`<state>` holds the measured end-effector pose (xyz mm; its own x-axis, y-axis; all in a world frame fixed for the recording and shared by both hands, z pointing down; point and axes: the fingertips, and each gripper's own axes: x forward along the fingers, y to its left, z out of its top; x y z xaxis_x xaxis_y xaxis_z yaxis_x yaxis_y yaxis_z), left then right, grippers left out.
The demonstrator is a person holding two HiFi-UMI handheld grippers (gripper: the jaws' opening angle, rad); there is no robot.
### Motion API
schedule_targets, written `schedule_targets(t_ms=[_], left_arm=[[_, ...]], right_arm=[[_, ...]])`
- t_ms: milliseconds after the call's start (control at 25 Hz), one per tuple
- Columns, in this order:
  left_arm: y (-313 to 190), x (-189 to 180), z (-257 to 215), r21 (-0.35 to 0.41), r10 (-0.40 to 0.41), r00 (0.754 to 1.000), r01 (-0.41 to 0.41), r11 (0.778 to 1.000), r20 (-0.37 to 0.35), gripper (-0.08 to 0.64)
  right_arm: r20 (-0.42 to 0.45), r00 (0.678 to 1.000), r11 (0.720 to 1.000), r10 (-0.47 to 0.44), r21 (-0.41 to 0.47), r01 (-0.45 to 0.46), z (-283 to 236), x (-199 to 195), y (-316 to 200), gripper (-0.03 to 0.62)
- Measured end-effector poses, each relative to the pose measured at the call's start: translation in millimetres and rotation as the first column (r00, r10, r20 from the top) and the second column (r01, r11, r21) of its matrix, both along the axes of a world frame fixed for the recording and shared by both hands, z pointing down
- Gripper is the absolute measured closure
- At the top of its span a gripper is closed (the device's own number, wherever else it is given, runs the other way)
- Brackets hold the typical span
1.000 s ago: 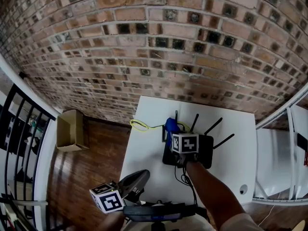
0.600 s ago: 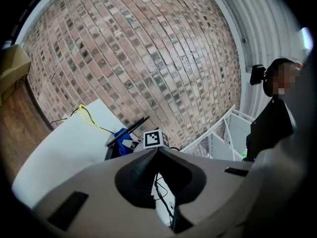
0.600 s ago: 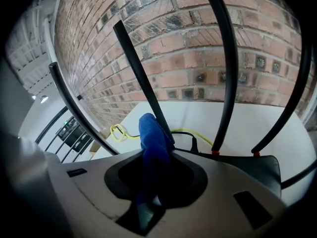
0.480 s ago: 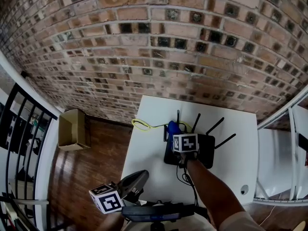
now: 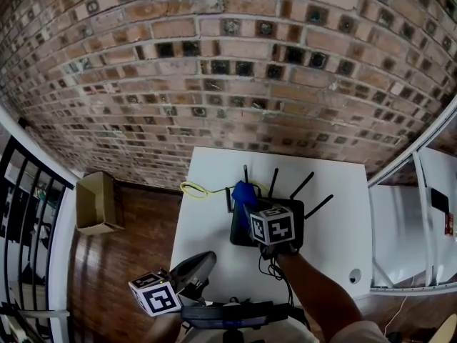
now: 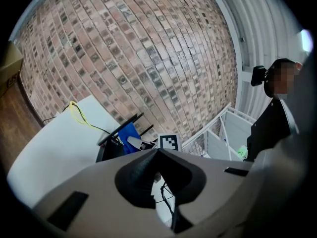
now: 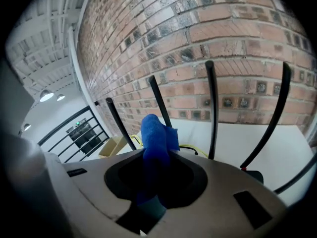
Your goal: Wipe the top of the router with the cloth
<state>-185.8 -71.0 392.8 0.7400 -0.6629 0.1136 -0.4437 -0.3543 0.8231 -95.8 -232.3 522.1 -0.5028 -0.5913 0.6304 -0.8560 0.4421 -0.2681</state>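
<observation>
1. The router lies right under the right claw on the white surface. Its long axis runs across the claw, left to right.
2. The blue cloth is pinched in the right claw's jaws and sticks out ahead toward the antennas on the router's far edge.
3. The cloth is over the router's left end, so most of the bare top lies to the claw's right. The next stroke probably goes that way.
4. The left claw has its jaws pressed together on nothing. It is behind and left of the right claw, well apart from the router, so the right is nearer.
</observation>
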Motion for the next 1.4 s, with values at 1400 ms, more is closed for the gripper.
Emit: schedule_targets(t_ms=[1400], left_arm=[[3.5,29.1,0.2,-0.010,0.055,0.998,-0.055,0.998,0.013,0.543]], right_arm=[[0.095,0.964,0.966,0.247,0.057,-0.253,-46.6,69.0,-34.5,0.482]])
